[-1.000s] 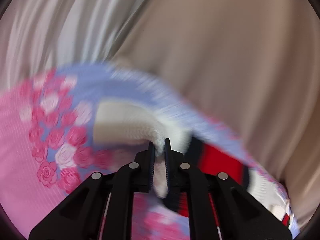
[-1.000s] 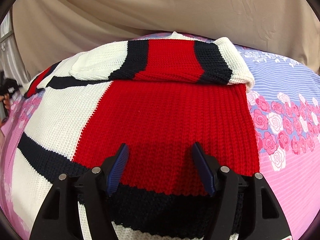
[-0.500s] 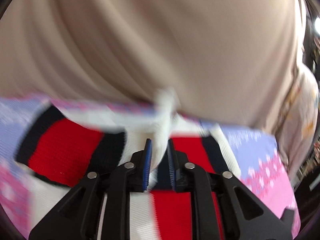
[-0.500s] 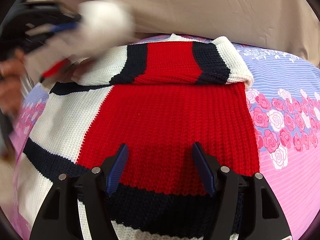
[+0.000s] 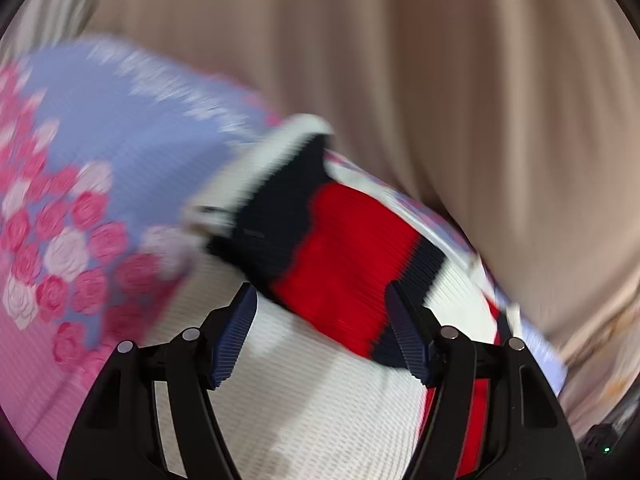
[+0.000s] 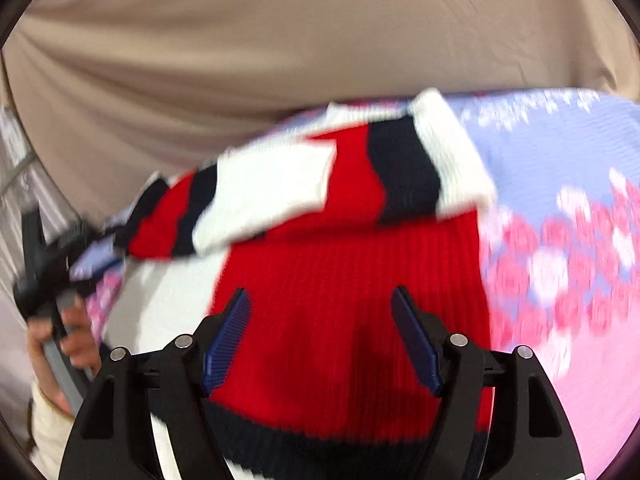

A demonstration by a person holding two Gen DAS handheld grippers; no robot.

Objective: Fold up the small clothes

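Note:
A small knitted sweater (image 6: 344, 280) in red, white and navy stripes lies on a floral bedsheet (image 6: 560, 248). Both sleeves are folded across its chest; the left sleeve (image 6: 260, 196) lies over the right one (image 6: 404, 168). In the left wrist view the folded sleeve (image 5: 340, 248) lies on the white body just ahead of my left gripper (image 5: 322, 332), which is open and empty above it. My right gripper (image 6: 320, 336) is open and empty over the red lower body. The left gripper and the hand holding it show at the left edge of the right wrist view (image 6: 44, 280).
A beige curtain (image 6: 280, 40) hangs behind the bed. The pink and lilac rose-patterned sheet (image 5: 80, 208) extends to the left and right of the sweater. Both views are motion-blurred.
My left gripper carried the white-cuffed sleeve across the chest, opened and let it go. It has drawn back to the left. The right gripper stayed open and shifted slightly.

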